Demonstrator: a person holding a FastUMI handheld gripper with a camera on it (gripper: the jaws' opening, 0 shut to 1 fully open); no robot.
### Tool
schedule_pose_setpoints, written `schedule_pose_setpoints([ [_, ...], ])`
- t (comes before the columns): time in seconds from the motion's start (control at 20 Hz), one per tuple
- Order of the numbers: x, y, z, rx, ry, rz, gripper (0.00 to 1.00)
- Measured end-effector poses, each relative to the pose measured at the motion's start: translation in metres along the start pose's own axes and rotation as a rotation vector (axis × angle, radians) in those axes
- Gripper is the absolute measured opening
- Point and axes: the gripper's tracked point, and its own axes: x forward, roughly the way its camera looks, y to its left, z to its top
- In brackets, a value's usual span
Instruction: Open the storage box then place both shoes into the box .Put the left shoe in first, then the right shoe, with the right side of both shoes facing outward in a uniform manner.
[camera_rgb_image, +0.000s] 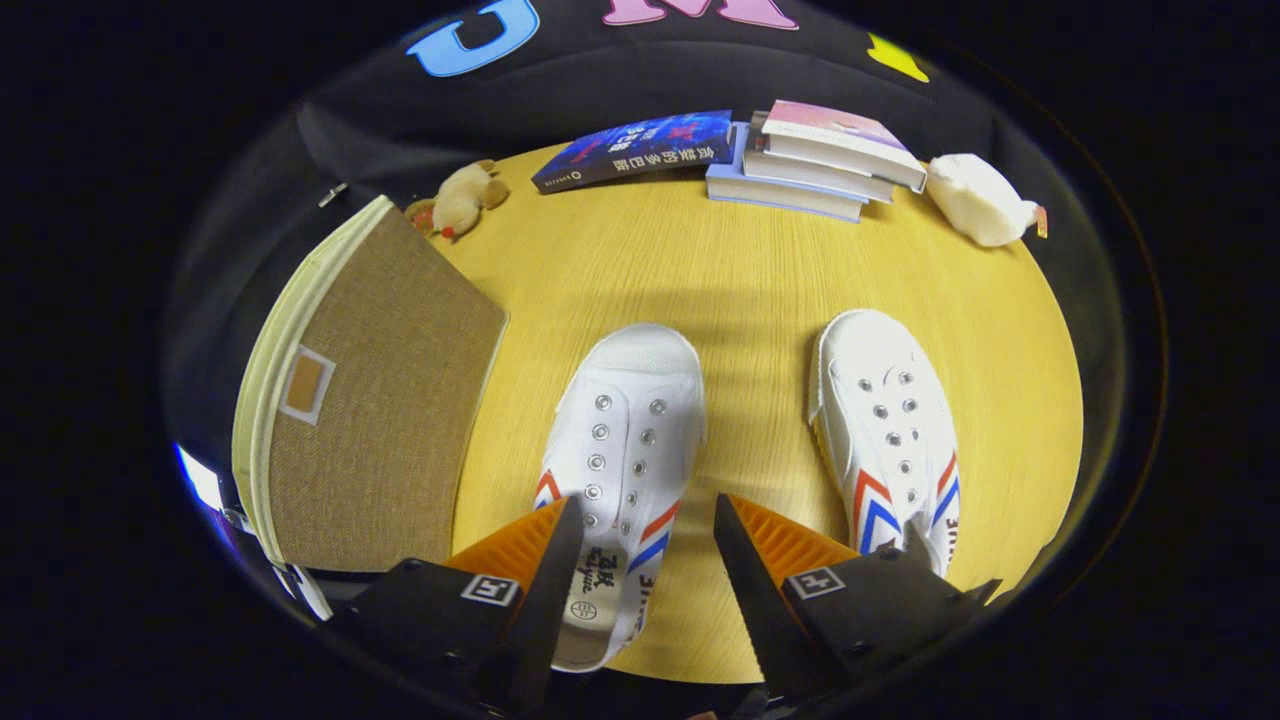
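Below, the gripper (648, 515) hangs with its fingers spread wide, gripping nothing, the left shoe (622, 450) partly between them. Its mate, the right shoe (885, 430), lies near the tabletop's (740, 260) right edge; the closed storage box (375, 400) fills the left edge.

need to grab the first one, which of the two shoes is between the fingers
The shoe nearer the storage box: its heel end lies between the open fingers. The other shoe sits outside them, beyond the far finger.

Two shoes — one (625, 440) between the spread fingers of the gripper (648, 545), one (890, 440) beyond the right finger. One box (375, 400). Four books — one (635, 150) apart, three stacked (820, 160). Two plush toys (465, 198) (980, 200).
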Motion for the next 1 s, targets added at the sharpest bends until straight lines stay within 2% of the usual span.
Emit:
schedule_pose_setpoints([
  [0.1, 0.011, 0.009, -0.005, 0.065, 0.033, 0.04, 0.73],
  [0.2, 0.008, 0.007, -0.007, 0.113, 0.047, 0.035, 0.57],
  [0.25, 0.011, -0.005, -0.004, 0.113, 0.026, -0.009, 0.52],
  [0.3, 0.028, -0.002, -0.008, 0.14, 0.031, 0.001, 0.34],
  [0.35, 0.008, -0.004, -0.005, 0.162, 0.007, 0.003, 0.16],
  [0.4, 0.003, -0.003, -0.003, 0.182, 0.006, 0.007, 0.11],
  [0.7, -0.024, 0.006, 0.001, 0.186, -0.025, 0.003, 0.1],
  [1.0, -0.092, 0.04, 0.064, 0.186, -0.164, 0.057, 0.09],
])
